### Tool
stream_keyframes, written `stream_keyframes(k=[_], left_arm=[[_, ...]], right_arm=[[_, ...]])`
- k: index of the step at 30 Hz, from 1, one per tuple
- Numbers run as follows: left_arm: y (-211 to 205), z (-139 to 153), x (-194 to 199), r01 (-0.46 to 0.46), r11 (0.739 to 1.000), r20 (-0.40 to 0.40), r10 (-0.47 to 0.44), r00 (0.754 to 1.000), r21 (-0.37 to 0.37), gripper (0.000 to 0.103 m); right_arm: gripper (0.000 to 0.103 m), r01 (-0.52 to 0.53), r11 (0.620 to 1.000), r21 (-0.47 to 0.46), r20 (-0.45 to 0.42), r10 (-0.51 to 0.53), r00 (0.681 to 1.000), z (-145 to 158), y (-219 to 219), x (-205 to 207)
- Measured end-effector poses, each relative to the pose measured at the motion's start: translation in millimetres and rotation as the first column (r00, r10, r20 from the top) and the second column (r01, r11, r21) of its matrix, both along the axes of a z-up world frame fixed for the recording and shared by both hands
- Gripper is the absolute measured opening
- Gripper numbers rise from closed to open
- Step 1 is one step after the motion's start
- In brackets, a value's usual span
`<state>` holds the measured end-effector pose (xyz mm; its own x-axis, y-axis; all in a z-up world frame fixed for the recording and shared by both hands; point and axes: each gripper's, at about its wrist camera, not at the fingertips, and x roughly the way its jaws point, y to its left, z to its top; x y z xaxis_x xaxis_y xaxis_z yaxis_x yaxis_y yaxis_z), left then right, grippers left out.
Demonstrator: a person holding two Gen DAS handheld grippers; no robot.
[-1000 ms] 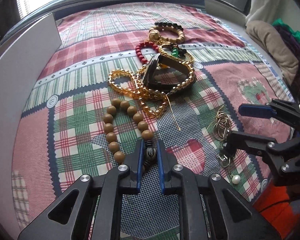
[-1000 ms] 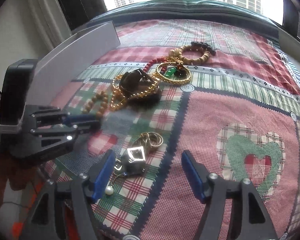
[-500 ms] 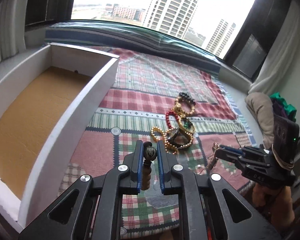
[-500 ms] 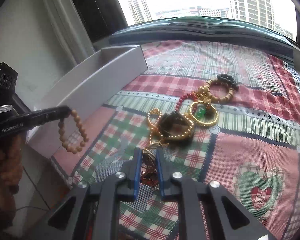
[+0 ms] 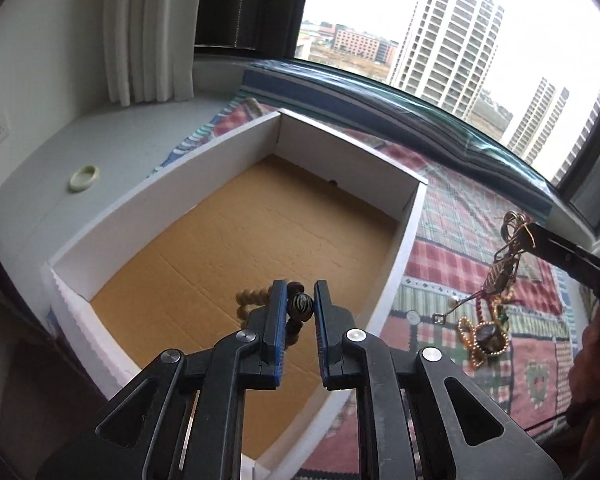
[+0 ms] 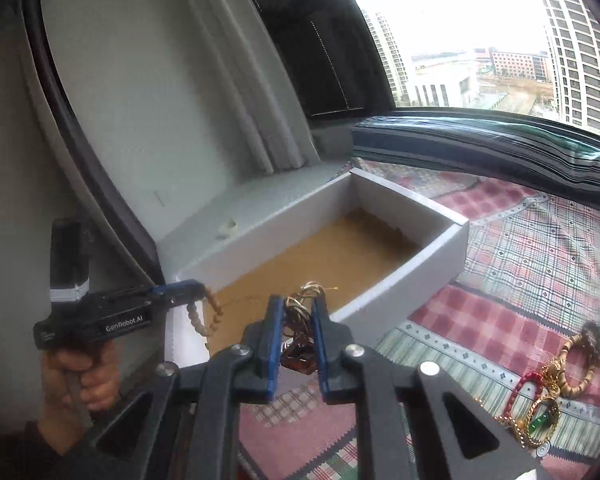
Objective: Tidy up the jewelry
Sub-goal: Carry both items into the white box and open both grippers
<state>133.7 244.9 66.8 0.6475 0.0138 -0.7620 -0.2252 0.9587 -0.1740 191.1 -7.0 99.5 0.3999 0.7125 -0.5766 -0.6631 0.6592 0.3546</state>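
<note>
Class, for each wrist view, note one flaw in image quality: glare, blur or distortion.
Left wrist view: the sky is blown out white and the window frame bows in fisheye curvature. Right wrist view: the jewelry pile at the edge looks smeared and soft.

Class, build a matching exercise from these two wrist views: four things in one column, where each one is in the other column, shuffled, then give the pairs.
Things
1. wooden bead bracelet
2. gold chain tangle
3. pale ring
4. red bead bracelet

Places
A. lying on the patchwork quilt
B. clamped in the left gripper, over the white box
C. on the white ledge beside the box
D. clamped in the right gripper

Pairs: 1-B, 2-D, 3-C, 4-A
</note>
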Motion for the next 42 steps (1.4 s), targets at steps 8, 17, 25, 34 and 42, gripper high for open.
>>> stream_keyframes(k=[8, 17, 25, 34, 42], left_arm=[[25.1, -50.7, 20.1, -0.145, 0.989, -0.148, 0.143, 0.979, -0.004, 0.011], [37.7, -69.3, 6.3, -0.271, 0.958, -0.193, 0.285, 0.939, 0.096, 0.092], [9.2, -81.0, 6.3, -0.157, 0.942, -0.211, 0.225, 0.951, 0.296, 0.093], [-16.0, -89.3, 0.9, -0.070, 0.956, -0.263, 0.149, 0.953, 0.286, 0.093], [-43.2, -89.2, -10.2, -0.050, 0.960, -0.261, 0.125, 0.957, 0.277, 0.093]], right_arm=[[0.015, -0.076, 0.989, -0.125, -0.079, 0.066, 0.995, -50.3, 117.9, 61.0], [0.050, -0.098, 0.939, -0.330, -0.103, 0.068, 0.992, -102.9, 160.9, 84.6], [0.059, -0.136, 0.880, -0.455, -0.089, 0.107, 0.990, -136.3, 157.6, 87.0], [0.058, -0.144, 0.823, -0.549, -0.067, 0.129, 0.989, -143.6, 152.2, 79.8], [0.058, -0.134, 0.830, -0.542, -0.056, 0.123, 0.991, -141.4, 108.5, 57.1]])
